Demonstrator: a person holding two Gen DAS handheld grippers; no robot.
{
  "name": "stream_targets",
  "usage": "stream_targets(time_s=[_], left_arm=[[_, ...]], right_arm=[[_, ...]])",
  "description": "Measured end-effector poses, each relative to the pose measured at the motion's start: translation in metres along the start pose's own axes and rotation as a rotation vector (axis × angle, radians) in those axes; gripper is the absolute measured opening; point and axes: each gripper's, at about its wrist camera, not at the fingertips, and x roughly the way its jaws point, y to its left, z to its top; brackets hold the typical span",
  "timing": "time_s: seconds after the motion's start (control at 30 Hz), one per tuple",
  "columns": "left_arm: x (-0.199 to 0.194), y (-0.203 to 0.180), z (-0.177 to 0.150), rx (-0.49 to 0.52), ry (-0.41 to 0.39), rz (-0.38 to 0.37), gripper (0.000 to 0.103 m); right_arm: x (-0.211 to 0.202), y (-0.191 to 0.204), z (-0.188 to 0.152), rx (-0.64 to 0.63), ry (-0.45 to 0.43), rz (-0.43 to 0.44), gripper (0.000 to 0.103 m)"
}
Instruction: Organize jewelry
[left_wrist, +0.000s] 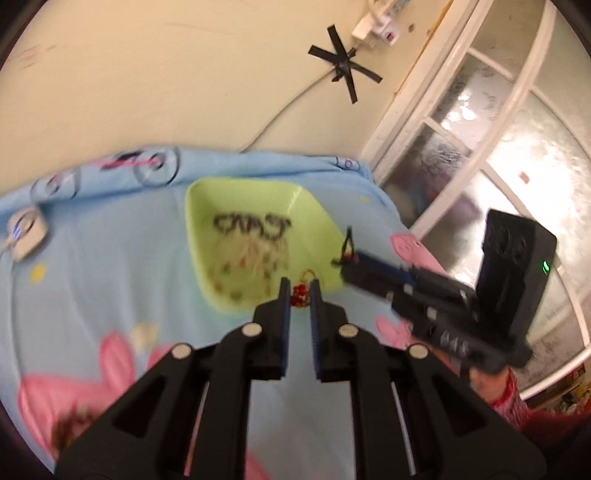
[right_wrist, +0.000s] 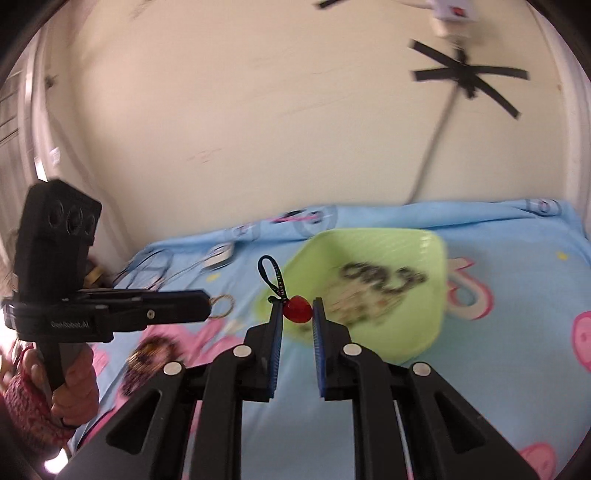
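A light green tray (left_wrist: 236, 192) (right_wrist: 424, 332) lies on the blue cartoon bedsheet and holds a dark chain (left_wrist: 251, 223) (right_wrist: 380, 277) and pale jewelry. My left gripper (left_wrist: 299, 290) is shut on a red-and-gold beaded ornament (left_wrist: 301, 293) just in front of the tray's near edge; its gold ring (right_wrist: 221, 306) sticks out in the right wrist view. My right gripper (right_wrist: 298, 308) is shut on a red charm (right_wrist: 296, 309) with a dark looped strap (right_wrist: 273, 277), held over the tray's left corner. In the left wrist view the right gripper (left_wrist: 345, 260) sits at the tray's right edge.
A dark beaded bracelet (right_wrist: 147, 354) lies on the sheet left of the right gripper. A white device with a cable (left_wrist: 27, 234) lies at the far left of the bed. A cream wall stands behind, with a glass-paned door (left_wrist: 480, 147) to the right.
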Motion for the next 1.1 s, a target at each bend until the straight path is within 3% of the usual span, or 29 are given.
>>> stream_targets(time_s=[0.07, 0.13, 0.17, 0.27, 0.4, 0.5, 0.57, 0.63, 0.67, 0.87, 1.1], left_arm=[[0.032, 0.004, 0.017, -0.004, 0.027, 0.067, 0.018], [0.053, 0.014, 0.024, -0.057, 0.079, 0.089, 0.018], [0.052, 0.019, 0.024, -0.084, 0.081, 0.072, 0.018], [0.020, 0.020, 0.020, -0.063, 0.017, 0.083, 0.018], [-0.070, 0.040, -0.006, -0.067, -0.118, 0.155, 0.018], [-0.131, 0.072, -0.037, -0.132, -0.171, 0.256, 0.018], [-0.166, 0.098, -0.065, -0.209, -0.185, 0.321, 0.018], [-0.187, 0.117, -0.091, -0.270, -0.191, 0.358, 0.018], [-0.194, 0.124, -0.103, -0.292, -0.190, 0.363, 0.018], [-0.193, 0.140, -0.147, -0.351, -0.155, 0.312, 0.018], [-0.173, 0.143, -0.145, -0.332, -0.149, 0.241, 0.018]], right_arm=[[0.010, -0.017, 0.000, 0.049, -0.008, -0.017, 0.000], [0.006, -0.039, -0.005, 0.145, -0.062, -0.016, 0.017], [0.002, -0.047, -0.008, 0.179, -0.083, -0.001, 0.021], [-0.013, -0.057, -0.008, 0.194, -0.133, 0.044, 0.024], [-0.028, -0.043, -0.003, 0.186, -0.178, 0.141, 0.024], [-0.025, -0.018, -0.005, 0.128, -0.120, 0.234, 0.024], [-0.010, 0.007, -0.013, 0.074, -0.032, 0.268, 0.022], [0.006, 0.033, -0.023, 0.014, 0.047, 0.272, 0.005], [0.013, 0.045, -0.030, -0.017, 0.082, 0.270, 0.002], [0.041, 0.101, -0.059, -0.103, 0.226, 0.295, 0.000], [0.071, 0.156, -0.055, -0.159, 0.318, 0.378, 0.000]])
